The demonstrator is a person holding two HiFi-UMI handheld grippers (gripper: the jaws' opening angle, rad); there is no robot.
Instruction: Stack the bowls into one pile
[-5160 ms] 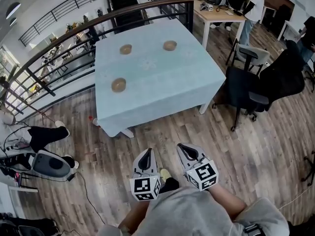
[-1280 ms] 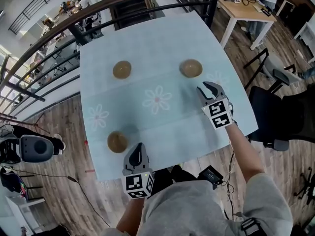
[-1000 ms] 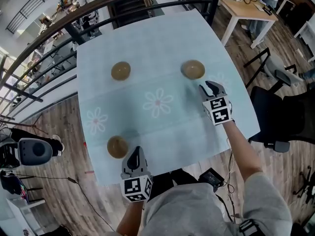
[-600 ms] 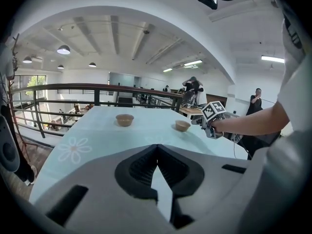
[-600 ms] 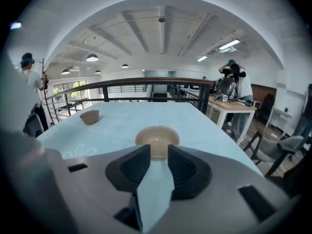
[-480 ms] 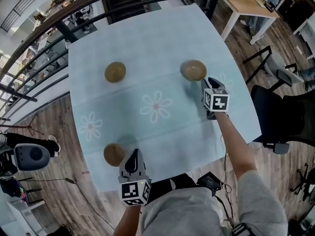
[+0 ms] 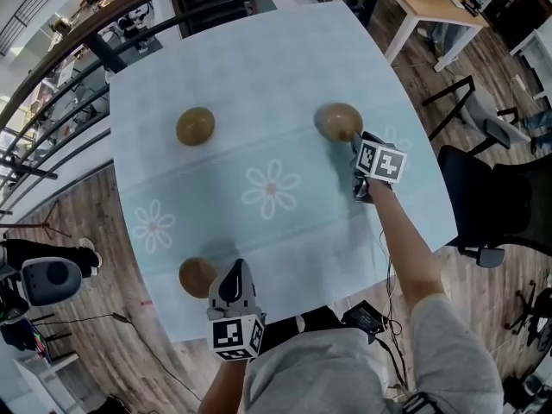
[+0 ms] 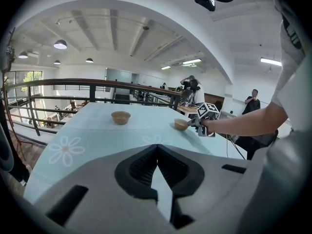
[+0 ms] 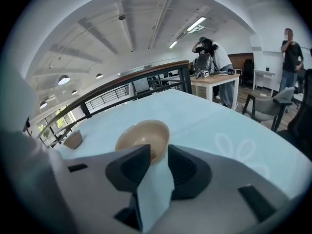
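Note:
Three tan bowls sit on the light blue flowered tablecloth (image 7: 259, 59): a far-left bowl (image 7: 196, 126), a far-right bowl (image 7: 338, 121) and a near-left bowl (image 7: 197, 277). My right gripper (image 7: 355, 143) is low at the near right side of the far-right bowl (image 9: 144, 138). Its jaws (image 9: 158, 152) are open, with that bowl's rim just ahead of the gap and only cloth between them. My left gripper (image 7: 235, 267) hovers at the table's near edge, just right of the near-left bowl. It is shut (image 8: 157, 147) on nothing.
A dark railing (image 7: 103, 50) runs along the table's far and left sides. Black office chairs (image 7: 496, 205) stand to the right, with a wooden desk (image 7: 431, 7) beyond them. People stand by that desk in the background (image 9: 209, 57).
My right gripper has dropped toward the far-right bowl and rolled, so its marker cube now faces up. The left gripper has shifted slightly near the table's front edge.

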